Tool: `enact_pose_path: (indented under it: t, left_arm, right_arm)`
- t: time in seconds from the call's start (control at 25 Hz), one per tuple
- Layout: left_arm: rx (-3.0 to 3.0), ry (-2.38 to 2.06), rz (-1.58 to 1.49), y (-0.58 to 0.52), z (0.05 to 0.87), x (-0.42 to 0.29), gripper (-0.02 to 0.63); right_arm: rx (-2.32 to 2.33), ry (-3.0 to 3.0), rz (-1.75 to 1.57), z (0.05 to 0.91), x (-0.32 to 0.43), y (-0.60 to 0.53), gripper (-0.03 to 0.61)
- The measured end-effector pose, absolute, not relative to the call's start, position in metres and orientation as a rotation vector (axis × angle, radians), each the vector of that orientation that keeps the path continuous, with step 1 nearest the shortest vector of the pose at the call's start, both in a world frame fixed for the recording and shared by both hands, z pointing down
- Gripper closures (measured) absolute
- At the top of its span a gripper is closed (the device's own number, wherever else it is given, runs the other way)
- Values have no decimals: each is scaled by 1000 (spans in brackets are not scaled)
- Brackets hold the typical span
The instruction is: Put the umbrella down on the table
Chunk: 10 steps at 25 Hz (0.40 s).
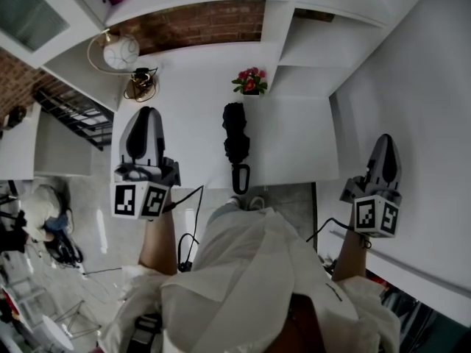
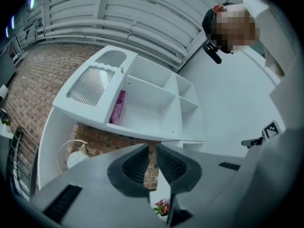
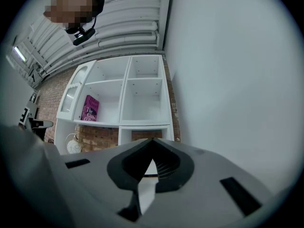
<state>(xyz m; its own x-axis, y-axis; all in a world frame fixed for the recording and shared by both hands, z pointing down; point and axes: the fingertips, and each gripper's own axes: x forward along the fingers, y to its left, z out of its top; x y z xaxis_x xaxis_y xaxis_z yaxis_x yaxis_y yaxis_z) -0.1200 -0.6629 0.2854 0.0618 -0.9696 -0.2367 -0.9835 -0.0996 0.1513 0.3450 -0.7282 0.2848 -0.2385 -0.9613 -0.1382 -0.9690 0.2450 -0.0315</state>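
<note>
Jaws both shut, empty; umbrella (image 1: 235,134) on table (image 1: 294,145).

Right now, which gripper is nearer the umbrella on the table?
The left gripper: it is over the table, left of the black umbrella, while the right gripper is off past the table's right edge.

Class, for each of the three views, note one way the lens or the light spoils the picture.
Head view: the lens bends the shelves; the white table looks washed out, and the black umbrella shows little detail. Left gripper view: dark rounded corners, with the shelves bowed. Right gripper view: the same dark rim.
</note>
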Motion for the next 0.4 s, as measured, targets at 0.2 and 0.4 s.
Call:
enact_pose_path:
  t: [0.2,0.4]
  left_arm:
    - [-2260,2080,440,-666,286,-119,548]
    - [-2271,2075,440,-669,284,-117,548]
  right_arm:
    - [-1861,2373,89,284,347,-729,560]
    - [-1870,2369,80,284,348,-730,560]
